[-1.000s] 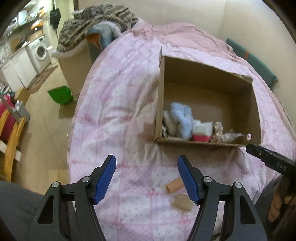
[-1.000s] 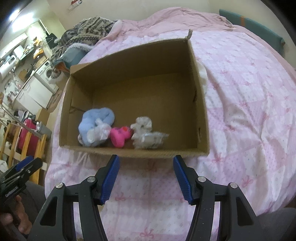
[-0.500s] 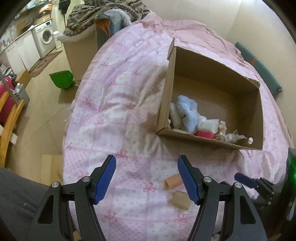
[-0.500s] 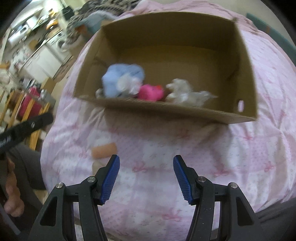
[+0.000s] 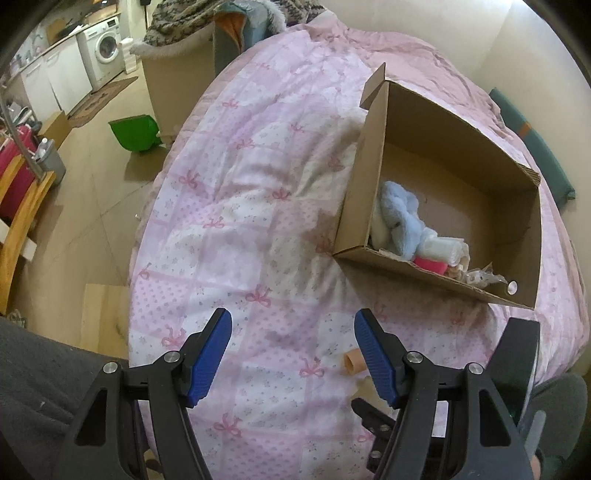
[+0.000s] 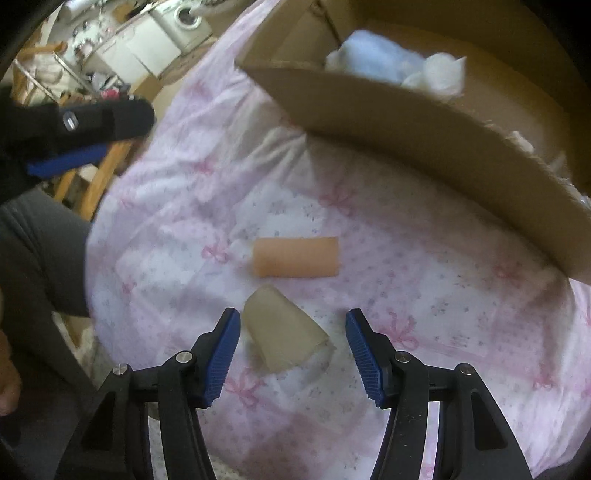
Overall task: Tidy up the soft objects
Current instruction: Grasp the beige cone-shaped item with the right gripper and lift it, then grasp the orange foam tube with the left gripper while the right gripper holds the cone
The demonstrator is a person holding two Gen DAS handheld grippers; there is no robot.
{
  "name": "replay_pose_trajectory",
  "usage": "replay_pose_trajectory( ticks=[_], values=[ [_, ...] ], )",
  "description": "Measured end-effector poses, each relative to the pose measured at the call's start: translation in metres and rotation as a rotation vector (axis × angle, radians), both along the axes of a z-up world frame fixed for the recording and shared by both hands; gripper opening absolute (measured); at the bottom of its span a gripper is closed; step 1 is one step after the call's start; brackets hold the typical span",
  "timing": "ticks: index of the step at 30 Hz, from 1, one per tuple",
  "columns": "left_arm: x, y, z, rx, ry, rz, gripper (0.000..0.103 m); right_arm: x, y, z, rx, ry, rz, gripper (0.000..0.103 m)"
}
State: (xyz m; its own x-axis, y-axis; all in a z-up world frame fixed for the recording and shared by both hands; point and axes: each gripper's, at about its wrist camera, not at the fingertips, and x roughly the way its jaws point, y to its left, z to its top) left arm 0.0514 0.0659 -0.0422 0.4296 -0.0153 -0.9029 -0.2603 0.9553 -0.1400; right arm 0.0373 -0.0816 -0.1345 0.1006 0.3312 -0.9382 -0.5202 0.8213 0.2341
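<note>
On the pink quilt [image 6: 424, 280] lie a peach roll [image 6: 295, 257] and, just nearer, a beige wedge-shaped soft piece [image 6: 284, 330]. My right gripper [image 6: 291, 339] hangs open above the beige piece, which lies between its blue pads without touching them. The open cardboard box [image 5: 369, 173] on the bed holds a light blue plush [image 5: 400, 218], a white roll [image 5: 445, 249], a pink item [image 5: 430, 265] and crinkled plastic. My left gripper [image 5: 293, 341] is open over bare quilt, left of the peach roll [image 5: 351, 363], nothing in it. The left gripper [image 6: 92, 133] also shows at the right view's upper left.
The bed edge curves down to a tan floor with a green bin [image 5: 135, 131], a wooden chair [image 5: 18, 206] and a washing machine [image 5: 103, 48] beyond. Piled blankets [image 5: 184, 18] lie at the bed's far end. A person's grey-clad legs [image 5: 40, 398] are at the near edge.
The right gripper swung down and back from the box to hang over the two loose pieces on the quilt. The left gripper sank slightly and rolled, staying open.
</note>
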Motion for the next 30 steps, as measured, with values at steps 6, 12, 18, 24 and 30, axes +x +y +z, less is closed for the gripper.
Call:
replay_pose_trajectory(
  ticks=[6, 12, 18, 24, 30],
  values=[
    [0.004, -0.004, -0.002, 0.006, 0.006, -0.012, 0.066, -0.008, 0.003, 0.001, -0.003, -0.017, 0.037, 0.031],
    [0.006, -0.003, -0.004, 0.001, 0.007, -0.002, 0.066, -0.005, -0.02, 0.022, 0.1, 0.023, -0.011, 0.011],
    [0.007, -0.006, -0.013, -0.026, 0.039, -0.018, 0.066, 0.0, -0.059, 0.055, 0.194, 0.025, -0.119, 0.011],
    [0.021, -0.053, -0.045, -0.124, 0.176, -0.266, 0.059, 0.01, -0.106, 0.075, 0.285, 0.003, -0.261, 0.011],
    [0.04, -0.085, -0.066, -0.052, 0.238, -0.402, 0.049, 0.016, -0.131, 0.068, 0.335, 0.013, -0.379, 0.011]
  ],
)
